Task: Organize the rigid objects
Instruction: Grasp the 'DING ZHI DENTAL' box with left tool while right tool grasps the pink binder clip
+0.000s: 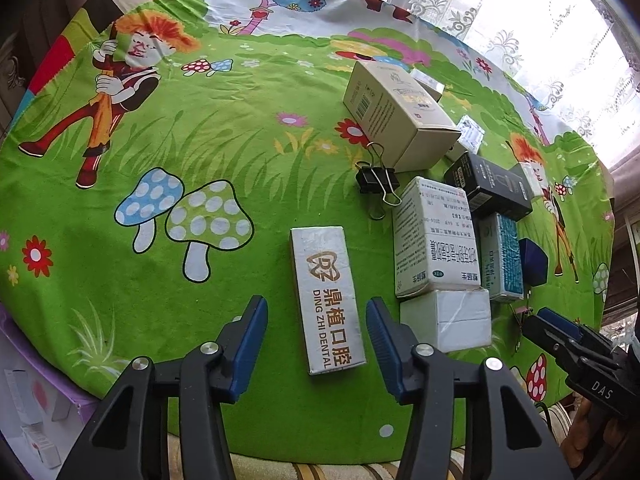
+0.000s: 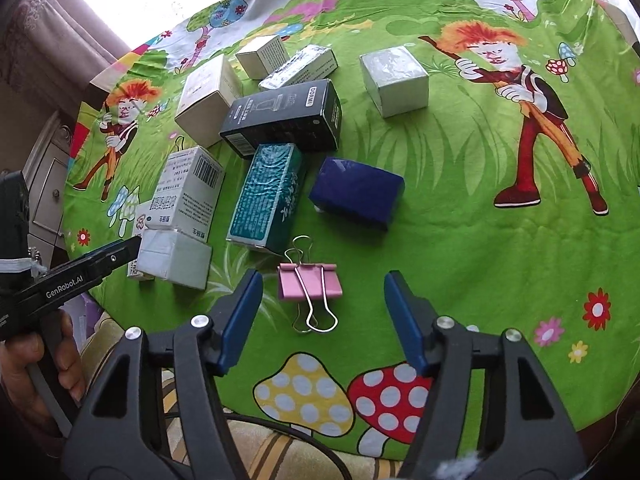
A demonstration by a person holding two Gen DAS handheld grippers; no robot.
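Note:
In the left wrist view a long white box printed "DING ZHI DENTAL" [image 1: 328, 300] lies flat on the green cartoon tablecloth [image 1: 200, 140]. My left gripper [image 1: 317, 307] stands open astride the box's near half, and green cloth shows between each blue pad and the box. In the right wrist view a pink binder clip [image 2: 310, 284] lies with its wire handles toward me. My right gripper [image 2: 324, 278] is open around it, with both pads well clear of the clip.
A cluster of boxes lies between the two grippers: a white medicine box [image 1: 434, 236], a teal box [image 2: 268, 200], a black box [image 2: 284, 120], a dark blue box [image 2: 356, 192], a beige box [image 1: 396, 116] and a black binder clip [image 1: 378, 180]. A white cube [image 2: 394, 80] stands apart.

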